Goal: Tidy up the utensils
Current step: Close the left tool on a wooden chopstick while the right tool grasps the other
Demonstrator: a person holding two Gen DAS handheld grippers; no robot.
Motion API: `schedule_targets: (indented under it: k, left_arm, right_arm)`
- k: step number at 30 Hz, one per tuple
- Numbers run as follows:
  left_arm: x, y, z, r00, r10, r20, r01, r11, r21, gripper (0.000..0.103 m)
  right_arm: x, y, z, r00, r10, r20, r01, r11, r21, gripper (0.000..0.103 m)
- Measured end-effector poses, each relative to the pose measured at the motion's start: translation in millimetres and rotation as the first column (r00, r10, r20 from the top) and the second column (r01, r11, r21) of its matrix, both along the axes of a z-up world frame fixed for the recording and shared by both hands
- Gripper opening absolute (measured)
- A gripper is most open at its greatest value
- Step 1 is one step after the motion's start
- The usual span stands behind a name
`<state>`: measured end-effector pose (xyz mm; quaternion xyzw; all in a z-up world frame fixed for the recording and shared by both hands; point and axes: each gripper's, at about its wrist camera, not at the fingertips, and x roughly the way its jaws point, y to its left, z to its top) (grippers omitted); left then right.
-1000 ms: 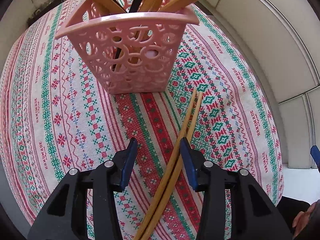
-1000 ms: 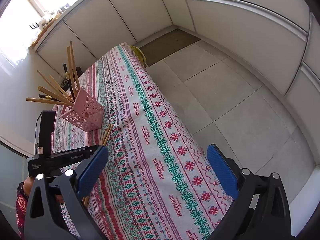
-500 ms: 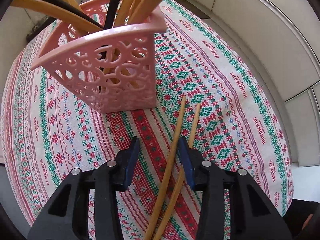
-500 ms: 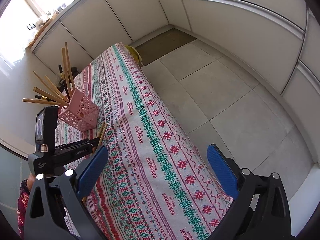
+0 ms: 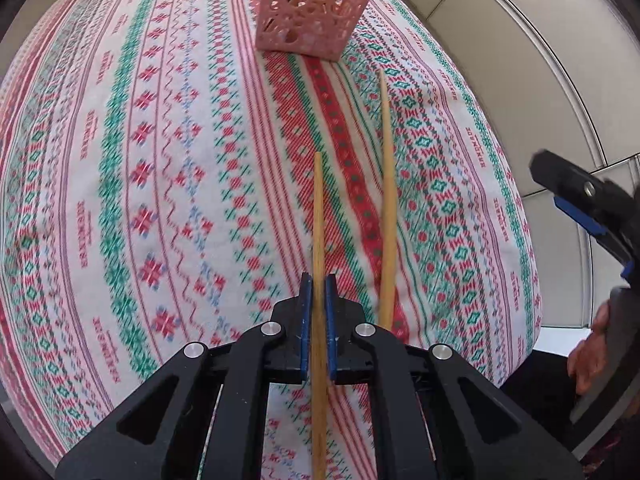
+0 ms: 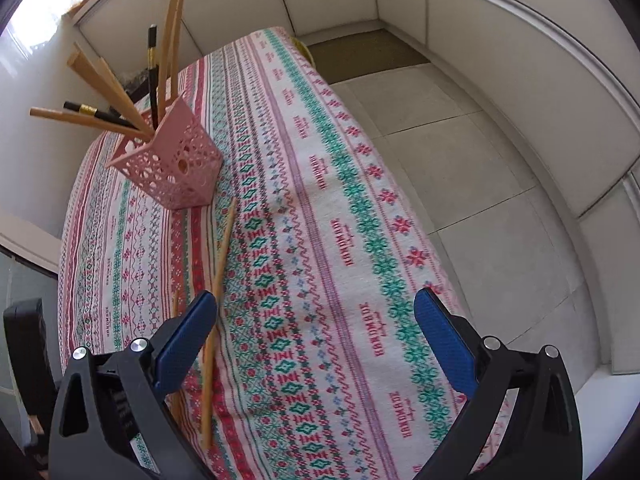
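Left gripper [image 5: 319,284] had just been closing — its fingers [image 5: 306,312] clamped one wooden chopstick [image 5: 318,216], tip pointing toward the pink basket [image 5: 316,12]. Second chopstick [image 5: 387,200] lay on the patterned worktop [image 5: 140,160] just right of those fingers, untouched. Right gripper [image 6: 316,320] hovered with fingers spread wide, nothing between them — that chopstick beside its left pad.
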<state>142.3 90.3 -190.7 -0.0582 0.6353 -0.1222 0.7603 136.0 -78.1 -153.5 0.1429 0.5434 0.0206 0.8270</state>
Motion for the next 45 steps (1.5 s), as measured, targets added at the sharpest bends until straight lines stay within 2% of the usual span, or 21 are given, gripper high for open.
schedule_targets:
  k: [5, 8, 13, 15, 16, 18, 20, 22, 24, 27, 32, 34, 41, 45]
  left_arm:
    - [-3, 22, 19, 0.997, 0.045, 0.059, -0.045, 0.999, -0.013, 0.005]
    - [0, 31, 39, 0.992, 0.060, 0.113, -0.056, 0.997, -0.044, 0.005]
    - [4, 40, 64, 0.981, 0.082, 0.175, -0.068, 0.994, -0.084, 0.006]
    - [-2, 60, 71, 0.976, 0.090, 0.197, -0.073, 0.993, -0.093, 0.006]
    - [-4, 69, 75, 0.974, 0.096, 0.206, -0.076, 0.992, -0.101, 0.006]
    - [-10, 77, 83, 0.969, 0.102, 0.225, -0.079, 0.991, -0.109, 0.006]
    - [-16, 79, 90, 0.965, 0.111, 0.239, -0.086, 0.990, -0.115, 0.006]
    - [-28, 92, 92, 0.961, 0.119, 0.251, -0.091, 0.989, -0.119, 0.006]
    - [-39, 97, 90, 0.955, 0.126, 0.268, -0.094, 0.987, -0.126, 0.006]
    - [-46, 99, 100, 0.939, 0.137, 0.314, -0.095, 0.985, -0.145, 0.006]
    - [-51, 94, 111, 0.903, 0.145, 0.404, -0.078, 0.981, -0.176, 0.006]
    - [-54, 87, 117, 0.887, 0.137, 0.440, -0.066, 0.983, -0.173, 0.006]
    - [-68, 63, 136, 0.845, 0.101, 0.525, -0.027, 0.989, -0.147, 0.005]
    - [-73, 53, 140, 0.833, 0.086, 0.546, -0.017, 0.991, -0.129, 0.005]
  right_arm:
    - [25, 43, -22, 0.997, 0.010, -0.077, -0.013, 0.999, -0.045, 0.096]
    - [40, 54, -29, 0.995, -0.028, -0.091, 0.023, 0.999, -0.049, 0.095]
    - [63, 66, -36, 0.993, -0.072, -0.090, 0.063, 0.993, -0.104, 0.094]
    - [66, 71, -44, 0.991, -0.080, -0.105, 0.067, 0.991, -0.116, 0.092]
    - [67, 72, -49, 0.990, -0.078, -0.114, 0.064, 0.991, -0.121, 0.077]
    - [61, 82, -48, 0.997, -0.048, -0.055, 0.035, 0.976, -0.213, 0.052]
    - [53, 87, -46, 1.000, -0.008, -0.018, 0.004, 0.977, -0.213, 0.018]
    - [44, 82, -44, 0.999, -0.018, -0.026, 0.013, 0.987, -0.163, 0.009]
    - [27, 73, -41, 0.999, -0.033, -0.004, 0.033, 0.994, -0.105, 0.006]
    - [-8, 62, -29, 0.994, -0.017, 0.109, 0.021, 0.999, -0.040, 0.006]
    - [-58, 44, 14, 0.948, -0.013, 0.318, -0.007, 0.998, 0.061, 0.006]
    - [-67, 36, 34, 0.926, -0.007, 0.378, -0.021, 0.997, 0.070, 0.006]
    - [-106, 0, 76, 0.885, -0.035, 0.464, -0.026, 0.992, 0.125, 0.006]
    - [-125, -21, 96, 0.864, -0.062, 0.500, -0.022, 0.987, 0.159, 0.006]
